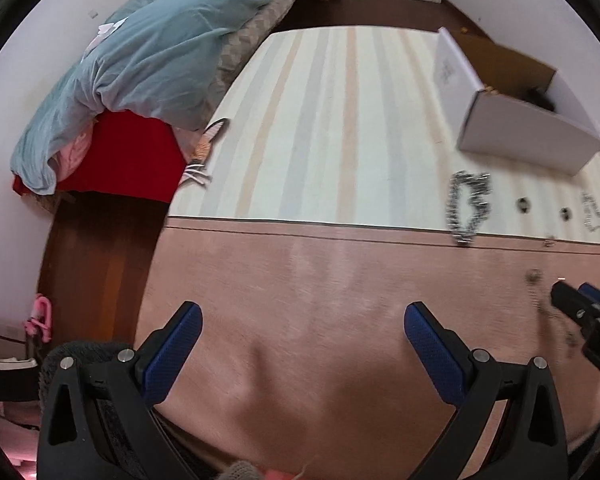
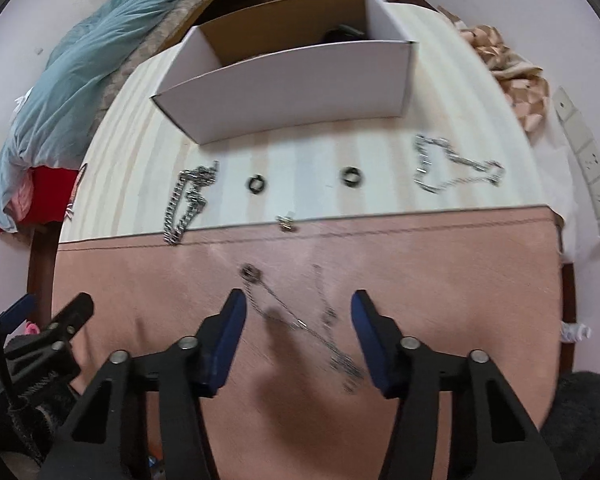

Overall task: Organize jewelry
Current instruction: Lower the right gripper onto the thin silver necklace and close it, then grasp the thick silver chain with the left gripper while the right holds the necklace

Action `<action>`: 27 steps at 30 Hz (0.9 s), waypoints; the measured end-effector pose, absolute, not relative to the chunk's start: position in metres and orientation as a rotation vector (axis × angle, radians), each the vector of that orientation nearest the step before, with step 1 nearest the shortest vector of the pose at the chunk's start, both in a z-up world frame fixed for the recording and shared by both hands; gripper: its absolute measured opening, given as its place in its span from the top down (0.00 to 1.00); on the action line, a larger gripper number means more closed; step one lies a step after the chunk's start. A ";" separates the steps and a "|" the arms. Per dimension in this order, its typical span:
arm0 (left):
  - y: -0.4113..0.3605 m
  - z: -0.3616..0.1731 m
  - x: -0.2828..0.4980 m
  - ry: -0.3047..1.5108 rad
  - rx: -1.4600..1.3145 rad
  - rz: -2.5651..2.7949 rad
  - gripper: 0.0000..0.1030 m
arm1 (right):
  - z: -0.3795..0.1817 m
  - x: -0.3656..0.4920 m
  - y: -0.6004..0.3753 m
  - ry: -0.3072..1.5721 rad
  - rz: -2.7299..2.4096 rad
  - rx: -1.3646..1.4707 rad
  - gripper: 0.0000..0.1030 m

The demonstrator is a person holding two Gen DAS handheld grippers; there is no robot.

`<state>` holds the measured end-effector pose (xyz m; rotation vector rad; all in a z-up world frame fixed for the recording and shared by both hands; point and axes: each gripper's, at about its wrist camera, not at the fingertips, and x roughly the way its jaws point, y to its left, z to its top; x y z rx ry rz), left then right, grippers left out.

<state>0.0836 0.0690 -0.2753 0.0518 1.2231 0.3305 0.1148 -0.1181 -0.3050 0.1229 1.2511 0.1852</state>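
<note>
My right gripper [image 2: 298,308] hangs open low over the pink cloth [image 2: 440,280]. A thin silver necklace [image 2: 300,324] lies between its blue pads, untouched, with its pendant [image 2: 250,271] to the upper left. My left gripper [image 1: 304,320] is open over bare pink cloth [image 1: 300,280], with nothing between its fingers. On the striped cloth behind lie a thick chain [image 2: 188,200] [image 1: 468,208], two dark rings [image 2: 256,183] [image 2: 352,176], a second chain [image 2: 452,168] [image 1: 596,216] and a small silver piece [image 2: 286,222]. An open white box [image 2: 284,92] [image 1: 528,136] stands beyond them.
A bed with a teal duvet [image 1: 160,60] lies to the left. At the right sit a crumpled beige cloth [image 2: 516,76] and a white power strip [image 2: 588,168]. The table's left edge drops to dark floor [image 1: 100,260].
</note>
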 end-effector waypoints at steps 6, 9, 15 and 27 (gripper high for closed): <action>0.078 -0.288 0.094 1.252 0.050 0.355 0.00 | -0.312 0.119 -0.091 1.221 0.210 0.061 0.72; 0.078 -0.290 0.099 1.253 0.036 0.344 0.00 | -0.314 0.120 -0.087 1.207 0.199 0.037 0.90; 0.071 -0.290 0.127 1.281 -0.136 0.199 0.00 | -0.298 0.126 -0.129 1.161 0.121 0.165 0.90; 0.008 -0.313 0.192 1.279 0.003 -0.018 0.24 | -0.279 0.136 -0.189 1.121 0.016 0.279 0.90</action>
